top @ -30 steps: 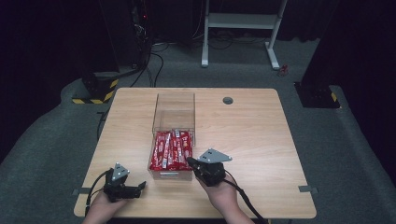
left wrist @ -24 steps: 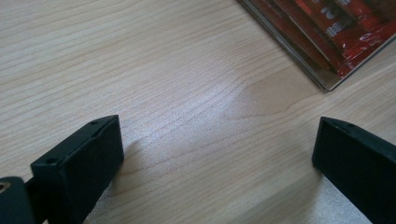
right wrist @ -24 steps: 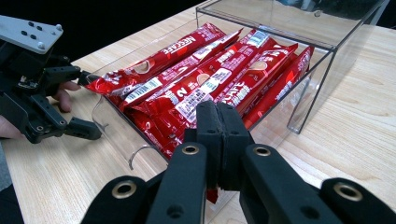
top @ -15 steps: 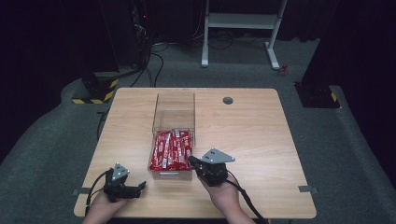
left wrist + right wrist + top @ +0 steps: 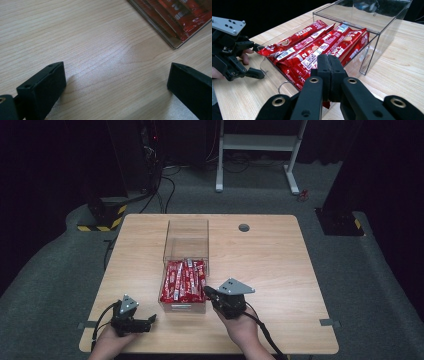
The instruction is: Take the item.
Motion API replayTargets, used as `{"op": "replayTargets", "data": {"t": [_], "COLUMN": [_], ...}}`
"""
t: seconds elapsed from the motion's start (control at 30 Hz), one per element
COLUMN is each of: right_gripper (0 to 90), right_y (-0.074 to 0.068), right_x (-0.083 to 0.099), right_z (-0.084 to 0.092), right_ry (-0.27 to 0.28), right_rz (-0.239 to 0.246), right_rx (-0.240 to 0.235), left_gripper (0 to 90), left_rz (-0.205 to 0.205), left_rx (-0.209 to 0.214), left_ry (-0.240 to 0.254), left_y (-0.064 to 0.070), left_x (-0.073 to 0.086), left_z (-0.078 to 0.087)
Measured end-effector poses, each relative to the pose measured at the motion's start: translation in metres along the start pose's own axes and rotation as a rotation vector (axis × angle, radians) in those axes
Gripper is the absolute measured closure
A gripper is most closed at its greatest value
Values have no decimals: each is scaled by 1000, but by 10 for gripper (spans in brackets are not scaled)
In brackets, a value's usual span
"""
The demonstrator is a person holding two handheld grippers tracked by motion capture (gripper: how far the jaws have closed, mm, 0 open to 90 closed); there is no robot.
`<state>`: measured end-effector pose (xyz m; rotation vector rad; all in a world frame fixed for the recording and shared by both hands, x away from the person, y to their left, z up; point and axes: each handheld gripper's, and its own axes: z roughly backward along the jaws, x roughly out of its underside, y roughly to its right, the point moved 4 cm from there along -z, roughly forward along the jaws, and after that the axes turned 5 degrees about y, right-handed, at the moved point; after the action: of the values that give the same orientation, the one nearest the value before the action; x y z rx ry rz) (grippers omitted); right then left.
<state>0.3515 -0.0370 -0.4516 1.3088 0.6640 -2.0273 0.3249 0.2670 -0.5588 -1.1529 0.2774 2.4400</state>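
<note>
A clear plastic box [image 5: 186,240] stands mid-table with its drawer [image 5: 272,75] pulled toward me, full of red snack packets [image 5: 184,280] [image 5: 312,47]. My right gripper [image 5: 207,291] [image 5: 329,61] sits at the drawer's front right corner, its jaws pressed together just over the packets; I cannot make out anything between them. My left gripper [image 5: 150,320] [image 5: 115,75] rests low on the bare wood left of the drawer's front, its jaws wide apart and empty. The right gripper view looks across the drawer to the left gripper [image 5: 259,60]. A corner of the drawer [image 5: 175,37] lies ahead of the left jaws.
The wooden table [image 5: 270,265] has a round cable hole [image 5: 243,227] at the back right. Beyond its far edge, a white desk frame [image 5: 255,150] and a yellow-black striped base [image 5: 105,217] stand on the dark floor.
</note>
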Motion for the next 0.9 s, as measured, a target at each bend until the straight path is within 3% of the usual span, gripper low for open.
{"op": "replayTargets", "data": {"t": [0.67,0.9], "right_gripper": [899,899], "right_y": [14,25], "right_x": [-4,-5], "right_z": [19,26], "right_ry": [30,49], "right_rz": [-10,-28], "right_rx": [40,66], "left_gripper": [24,24], "left_rz": [-2,-5], "left_rx": [5,5], "left_ry": [0,-1], "left_y": [0,0], "left_x": [-1,-1], "left_z": [-1,-1]}}
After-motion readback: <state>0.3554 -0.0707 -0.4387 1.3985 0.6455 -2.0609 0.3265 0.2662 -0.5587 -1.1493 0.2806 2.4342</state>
